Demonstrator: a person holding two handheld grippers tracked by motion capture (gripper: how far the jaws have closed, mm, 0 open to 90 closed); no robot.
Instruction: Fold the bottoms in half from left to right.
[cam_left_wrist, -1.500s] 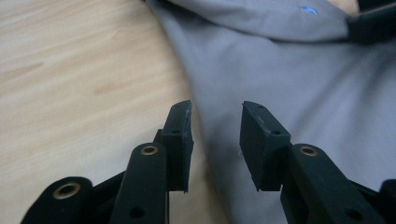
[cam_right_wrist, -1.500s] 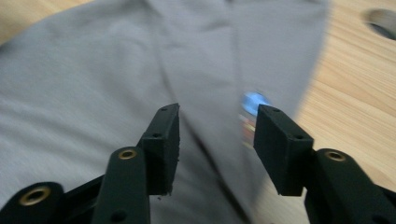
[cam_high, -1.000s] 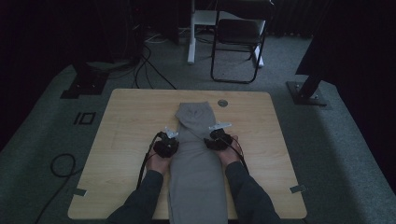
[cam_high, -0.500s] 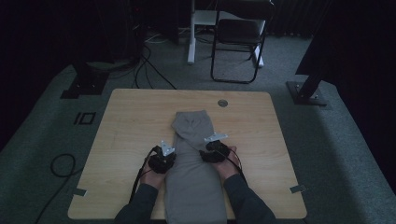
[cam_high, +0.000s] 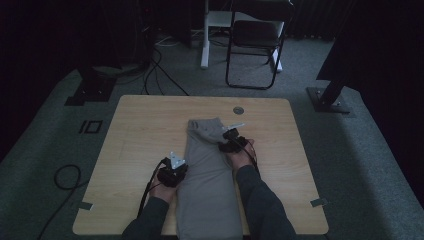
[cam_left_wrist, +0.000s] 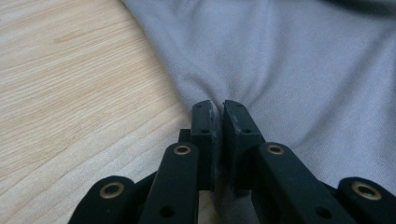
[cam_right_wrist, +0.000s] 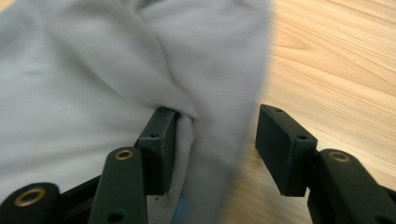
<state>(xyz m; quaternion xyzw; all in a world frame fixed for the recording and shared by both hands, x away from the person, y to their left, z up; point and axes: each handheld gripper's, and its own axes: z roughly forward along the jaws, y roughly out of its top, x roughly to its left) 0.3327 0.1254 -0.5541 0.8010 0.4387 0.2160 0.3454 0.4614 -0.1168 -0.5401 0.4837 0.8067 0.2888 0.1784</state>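
- Grey garment (cam_high: 207, 175) lies lengthwise on the table (cam_high: 135, 130), its far end now folded shorter than a second ago.
- Left gripper (cam_left_wrist: 217, 109) pinches its left edge, drawn nearer the person.
- Right gripper (cam_right_wrist: 212, 140), jaws parted, has let go and sits farther up.

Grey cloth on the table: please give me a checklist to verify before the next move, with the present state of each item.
1. Left hand-held gripper shut on the grey cloth: ok, jaws pinch its edge.
2. Right hand-held gripper holding the cloth: not ok, jaws open, cloth edge lies between them.
3. Cloth flat: not ok, wrinkles run toward both grippers.
4. Cloth fully on the table: not ok, its near end reaches over the near table edge.
5. Small round disc clear of cloth: ok, apart.
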